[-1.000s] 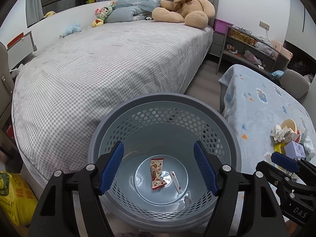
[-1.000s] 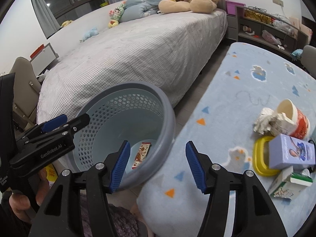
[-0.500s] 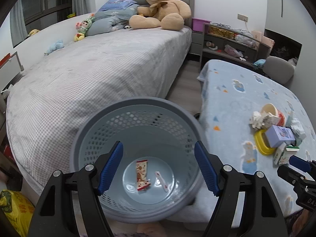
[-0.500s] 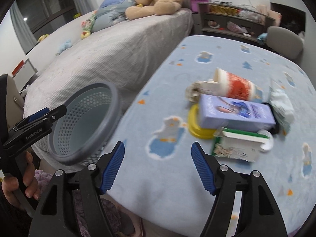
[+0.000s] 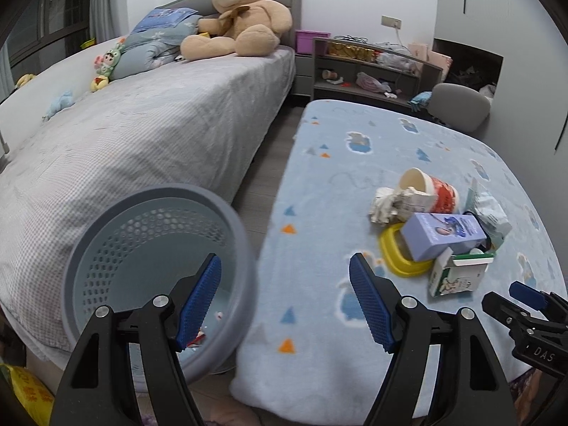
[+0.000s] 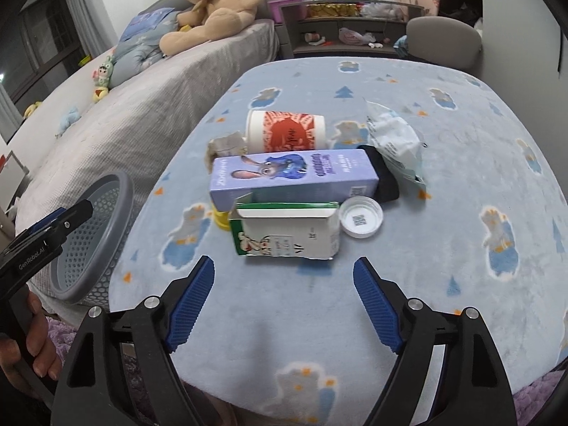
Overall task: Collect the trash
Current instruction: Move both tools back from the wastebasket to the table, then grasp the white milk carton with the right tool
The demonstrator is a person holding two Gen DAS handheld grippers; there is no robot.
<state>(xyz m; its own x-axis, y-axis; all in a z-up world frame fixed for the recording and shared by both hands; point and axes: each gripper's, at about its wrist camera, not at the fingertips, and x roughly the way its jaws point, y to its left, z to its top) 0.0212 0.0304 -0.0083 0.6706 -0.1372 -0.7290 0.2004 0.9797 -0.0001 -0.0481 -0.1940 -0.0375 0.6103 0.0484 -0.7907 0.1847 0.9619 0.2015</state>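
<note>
A heap of trash lies on the blue blanket (image 6: 443,163): a green and white carton (image 6: 284,236), a purple box (image 6: 294,177), a red and white cup (image 6: 285,131) on its side, a white lid (image 6: 360,217), a crumpled white wrapper (image 6: 394,142) and a yellow lid (image 5: 399,255). My right gripper (image 6: 284,300) hovers just short of the carton; its jaws are opening with nothing between them. My left gripper (image 5: 285,300) is open and empty over the gap between the grey basket (image 5: 117,220) and the blanket's edge. A wrapper scrap (image 5: 198,337) shows in the basket.
A grey-sheeted bed (image 5: 142,135) with a large teddy bear (image 5: 241,21) and small toys stands left. A cluttered shelf (image 5: 369,67) and a grey chair (image 5: 458,103) stand behind the blanket. A yellow bag (image 5: 25,390) lies at lower left. A hand (image 6: 32,340) holds the left gripper.
Both grippers have swung right, away from the basket toward the blanket. The right gripper now faces the trash heap and its jaws have spread wider.
</note>
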